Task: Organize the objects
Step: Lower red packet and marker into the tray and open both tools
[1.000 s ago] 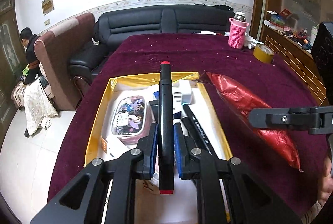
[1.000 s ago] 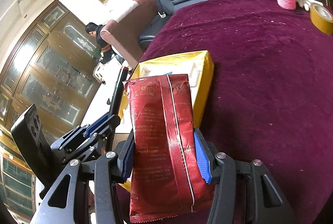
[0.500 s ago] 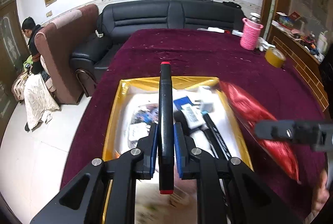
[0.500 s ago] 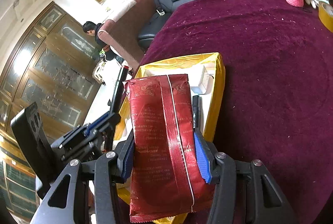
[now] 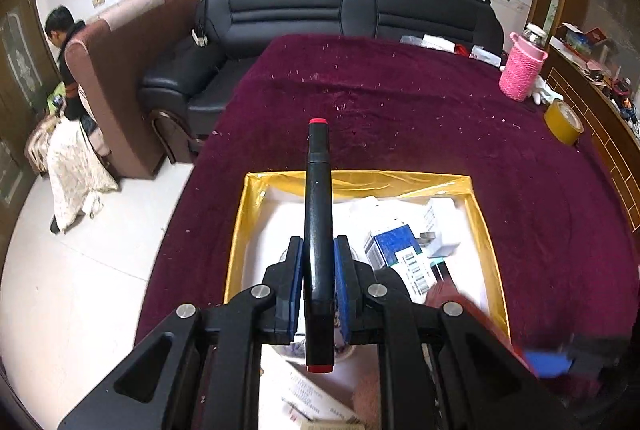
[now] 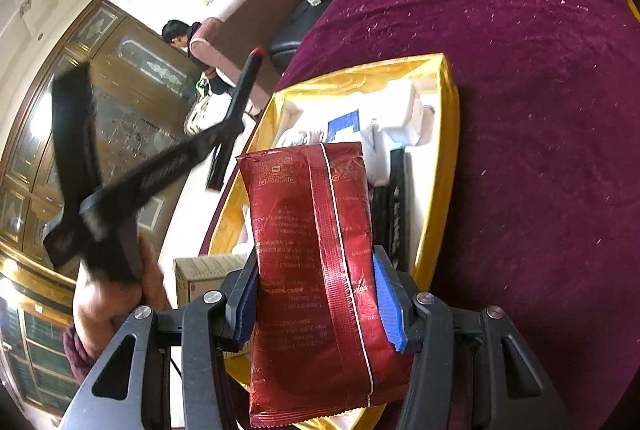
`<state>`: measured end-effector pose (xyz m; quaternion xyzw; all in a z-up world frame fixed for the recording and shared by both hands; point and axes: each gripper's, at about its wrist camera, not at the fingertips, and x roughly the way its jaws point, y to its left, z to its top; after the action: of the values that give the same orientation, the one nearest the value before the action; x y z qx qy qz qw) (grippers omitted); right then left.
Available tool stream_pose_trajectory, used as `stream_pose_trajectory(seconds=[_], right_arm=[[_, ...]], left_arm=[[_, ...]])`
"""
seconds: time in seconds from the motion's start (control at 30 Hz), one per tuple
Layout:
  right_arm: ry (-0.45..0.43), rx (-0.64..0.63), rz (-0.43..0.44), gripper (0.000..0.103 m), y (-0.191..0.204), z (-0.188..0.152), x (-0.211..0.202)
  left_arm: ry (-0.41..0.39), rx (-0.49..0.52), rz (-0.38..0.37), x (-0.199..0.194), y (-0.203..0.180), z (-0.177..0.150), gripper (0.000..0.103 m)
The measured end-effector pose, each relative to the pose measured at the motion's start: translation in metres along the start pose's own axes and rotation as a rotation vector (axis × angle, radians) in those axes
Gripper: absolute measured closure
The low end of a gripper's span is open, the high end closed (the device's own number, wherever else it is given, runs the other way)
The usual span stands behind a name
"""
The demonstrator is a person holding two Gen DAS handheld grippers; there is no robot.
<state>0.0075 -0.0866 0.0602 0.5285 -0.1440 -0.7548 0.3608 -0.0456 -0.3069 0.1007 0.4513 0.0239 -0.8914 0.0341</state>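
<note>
My left gripper [image 5: 318,286] is shut on a black marker with red ends [image 5: 317,214] and holds it above the yellow-walled box [image 5: 360,179]. My right gripper [image 6: 316,294] is shut on a red foil packet [image 6: 316,254] and holds it over the near end of the same box [image 6: 448,150]. The box holds a blue-and-white carton [image 5: 394,244], a white plug adapter [image 5: 442,226] and black pens [image 6: 394,198]. The left gripper with the marker [image 6: 236,110] shows blurred in the right wrist view, left of the box.
The box sits on a maroon tablecloth [image 5: 400,102]. A pink knitted bottle [image 5: 522,70] and a roll of yellow tape [image 5: 564,121] stand at the far right. A black sofa [image 5: 344,6] is behind the table. A person [image 5: 64,42] sits at the far left.
My left gripper has risen and pulled back with the marker. My right gripper has carried the red packet left, from beside the box to over its near end.
</note>
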Motion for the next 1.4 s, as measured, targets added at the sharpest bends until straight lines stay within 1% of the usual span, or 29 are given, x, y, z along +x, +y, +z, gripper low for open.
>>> stream_pose_trajectory(seconds=[0.03, 0.07, 0.1, 0.13, 0.17, 0.2, 0.27, 0.3, 0.43, 0.53, 0.63, 0.7, 0.77, 0.8, 0.87, 0.93, 1.0, 1.2, 1.3, 1.37, 1.4], right_arm=[[0.019, -0.004, 0.003, 0.047, 0.003, -0.004, 0.006], [0.019, -0.004, 0.003, 0.047, 0.003, -0.004, 0.006], [0.031, -0.018, 0.005, 0.047, 0.008, -0.011, 0.011], [0.031, -0.018, 0.005, 0.047, 0.008, -0.011, 0.011], [0.022, -0.052, -0.012, 0.047, 0.015, -0.015, 0.013], [0.022, -0.052, -0.012, 0.047, 0.015, -0.015, 0.013], [0.015, -0.112, -0.041, 0.047, 0.028, -0.020, 0.015], [0.015, -0.112, -0.041, 0.047, 0.028, -0.020, 0.015], [0.021, -0.177, -0.064, 0.047, 0.044, -0.024, 0.023], [0.019, -0.213, -0.082, 0.047, 0.053, -0.027, 0.027], [0.042, -0.241, -0.084, 0.047, 0.057, -0.033, 0.034], [0.055, -0.290, -0.106, 0.047, 0.065, -0.044, 0.047], [0.052, -0.307, -0.117, 0.047, 0.067, -0.045, 0.049], [0.039, -0.346, -0.145, 0.047, 0.073, -0.050, 0.049], [0.034, -0.359, -0.155, 0.047, 0.073, -0.049, 0.051], [0.018, -0.392, -0.193, 0.047, 0.071, -0.053, 0.051], [0.011, -0.403, -0.210, 0.047, 0.071, -0.054, 0.052], [-0.006, -0.455, -0.263, 0.047, 0.076, -0.060, 0.058], [-0.006, -0.478, -0.274, 0.046, 0.078, -0.061, 0.059], [-0.004, -0.485, -0.276, 0.045, 0.077, -0.058, 0.063], [0.000, -0.495, -0.278, 0.045, 0.076, -0.055, 0.065]], left_arm=[[0.015, -0.003, -0.002, 0.006, 0.001, 0.003, 0.089], [0.025, -0.007, -0.005, 0.010, 0.001, 0.005, 0.089], [0.039, -0.018, -0.020, 0.015, 0.003, 0.009, 0.089], [0.046, -0.022, -0.026, 0.018, 0.003, 0.012, 0.089], [0.050, -0.022, -0.023, 0.020, 0.003, 0.014, 0.089], [0.052, -0.021, -0.019, 0.022, 0.003, 0.017, 0.089], [0.069, -0.026, -0.028, 0.027, 0.003, 0.021, 0.089], [0.076, -0.028, -0.034, 0.028, 0.004, 0.023, 0.089], [0.069, -0.015, -0.011, 0.026, 0.005, 0.033, 0.089], [0.083, -0.005, -0.008, 0.028, 0.006, 0.038, 0.089], [0.100, -0.006, -0.011, 0.031, 0.009, 0.041, 0.089], [0.108, -0.006, -0.008, 0.034, 0.010, 0.042, 0.089], [0.142, -0.012, -0.020, 0.043, 0.010, 0.041, 0.089], [0.166, -0.017, -0.032, 0.049, 0.011, 0.040, 0.089], [0.207, -0.018, -0.037, 0.062, 0.008, 0.036, 0.089], [0.234, -0.027, -0.050, 0.071, 0.005, 0.033, 0.089], [0.243, -0.038, -0.070, 0.074, 0.002, 0.033, 0.089], [0.252, -0.003, -0.056, 0.075, -0.016, 0.032, 0.089], [0.284, -0.022, -0.090, 0.076, -0.018, 0.032, 0.089], [0.301, -0.053, -0.117, 0.076, -0.016, 0.033, 0.089], [0.315, -0.076, -0.142, 0.077, -0.015, 0.032, 0.089]])
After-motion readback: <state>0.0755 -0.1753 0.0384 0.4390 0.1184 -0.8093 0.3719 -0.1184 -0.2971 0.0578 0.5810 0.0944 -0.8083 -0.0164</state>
